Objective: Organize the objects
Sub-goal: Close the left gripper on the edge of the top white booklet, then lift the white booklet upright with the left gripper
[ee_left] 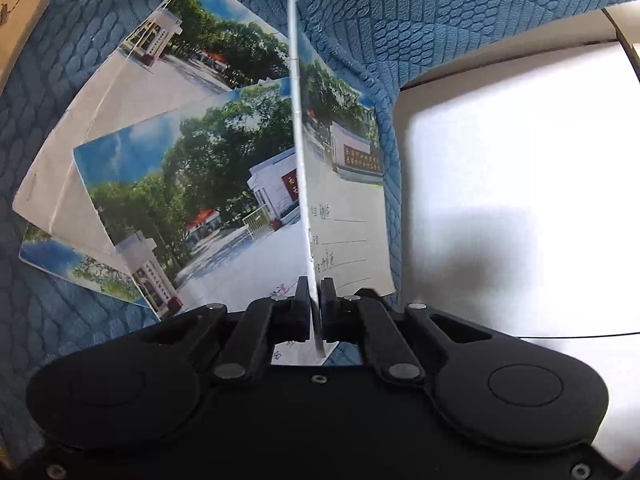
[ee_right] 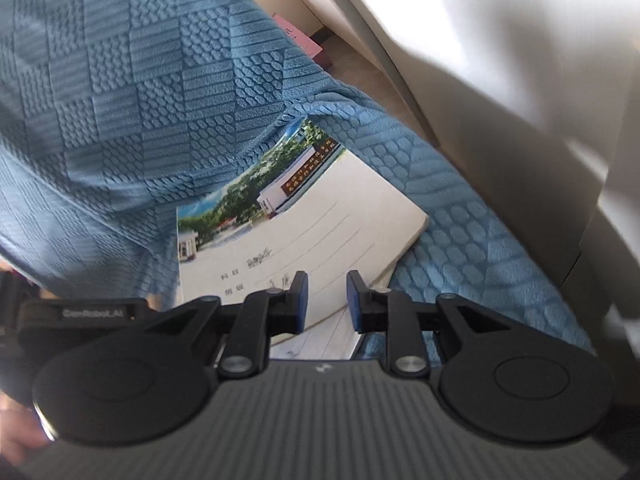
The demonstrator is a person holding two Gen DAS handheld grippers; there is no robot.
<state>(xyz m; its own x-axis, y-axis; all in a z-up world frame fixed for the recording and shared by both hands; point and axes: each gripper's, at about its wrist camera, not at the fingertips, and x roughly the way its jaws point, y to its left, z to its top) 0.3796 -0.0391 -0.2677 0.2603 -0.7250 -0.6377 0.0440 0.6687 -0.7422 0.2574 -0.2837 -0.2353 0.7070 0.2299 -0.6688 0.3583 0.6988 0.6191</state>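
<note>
My left gripper (ee_left: pixel 315 300) is shut on a thin exercise book (ee_left: pixel 298 128), held edge-on and upright above several other exercise books with a school-gate photo on their covers (ee_left: pixel 192 184) that lie fanned out on a blue textured blanket (ee_left: pixel 420 20). My right gripper (ee_right: pixel 327 296) is open and empty, just above the near edge of an exercise book (ee_right: pixel 320 216) that lies on the blanket (ee_right: pixel 120 100), partly tucked under a fold of it.
A white surface (ee_left: pixel 520 180) lies to the right of the books in the left wrist view. A brown book (ee_left: pixel 16 24) shows at the far left. In the right wrist view, pale furniture (ee_right: pixel 500 100) and a pink item (ee_right: pixel 296 36) lie beyond the blanket.
</note>
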